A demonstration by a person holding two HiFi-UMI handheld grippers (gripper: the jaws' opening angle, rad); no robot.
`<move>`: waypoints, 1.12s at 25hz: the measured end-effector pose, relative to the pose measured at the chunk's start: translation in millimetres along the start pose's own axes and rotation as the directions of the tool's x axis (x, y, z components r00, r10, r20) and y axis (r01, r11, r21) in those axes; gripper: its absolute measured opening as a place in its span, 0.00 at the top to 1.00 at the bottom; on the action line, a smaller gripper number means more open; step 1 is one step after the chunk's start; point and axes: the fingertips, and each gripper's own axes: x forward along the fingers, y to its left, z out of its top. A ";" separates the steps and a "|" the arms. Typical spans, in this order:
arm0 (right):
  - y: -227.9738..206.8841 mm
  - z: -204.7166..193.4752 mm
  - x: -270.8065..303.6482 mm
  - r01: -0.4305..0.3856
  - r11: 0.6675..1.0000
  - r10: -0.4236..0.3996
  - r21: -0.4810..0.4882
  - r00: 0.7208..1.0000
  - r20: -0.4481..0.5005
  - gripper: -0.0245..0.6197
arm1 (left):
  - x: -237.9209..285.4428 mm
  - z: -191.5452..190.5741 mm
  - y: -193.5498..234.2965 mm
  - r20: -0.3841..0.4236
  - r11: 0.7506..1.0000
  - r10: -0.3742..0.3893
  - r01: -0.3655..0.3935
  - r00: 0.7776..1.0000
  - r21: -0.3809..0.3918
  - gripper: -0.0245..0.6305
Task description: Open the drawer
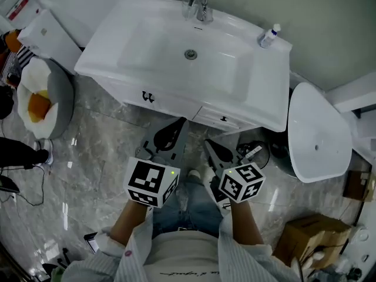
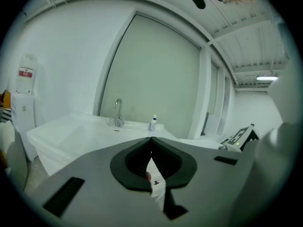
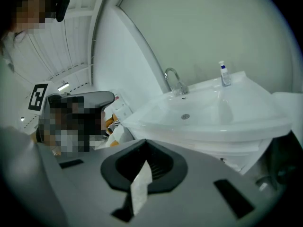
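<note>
Both claws closed, hovering short of the shut drawer

The left gripper [image 1: 180, 121] and right gripper [image 1: 207, 144] are holding their grey jaws pressed together on nothing. The drawer [image 1: 218, 117] is sitting closed under the glossy white basin [image 1: 176, 46], just beyond both tips. Only the head view is showing its small dark handle [image 1: 223, 119]. The left gripper view is catching the curved chrome faucet [image 2: 117, 111] and the basin top.
</note>
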 end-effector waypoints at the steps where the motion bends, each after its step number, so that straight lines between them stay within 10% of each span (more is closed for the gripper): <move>1: -1.3 -0.1 1.5 0.018 1.000 -0.018 0.008 1.000 0.009 0.95 | 3.5 -1.2 0.0 -0.004 1.000 -0.022 0.022 1.000 0.003 0.94; 9: -22.6 -8.5 3.3 0.152 0.986 -0.156 0.074 0.987 0.049 0.95 | 29.3 -27.1 -12.9 -0.063 0.987 -0.162 0.162 0.985 -0.004 0.94; 28: -138.7 -70.8 20.7 0.328 0.937 -0.330 0.125 0.944 0.002 0.95 | 105.7 -140.3 -33.3 -0.151 0.977 -0.212 0.211 0.966 -0.027 0.94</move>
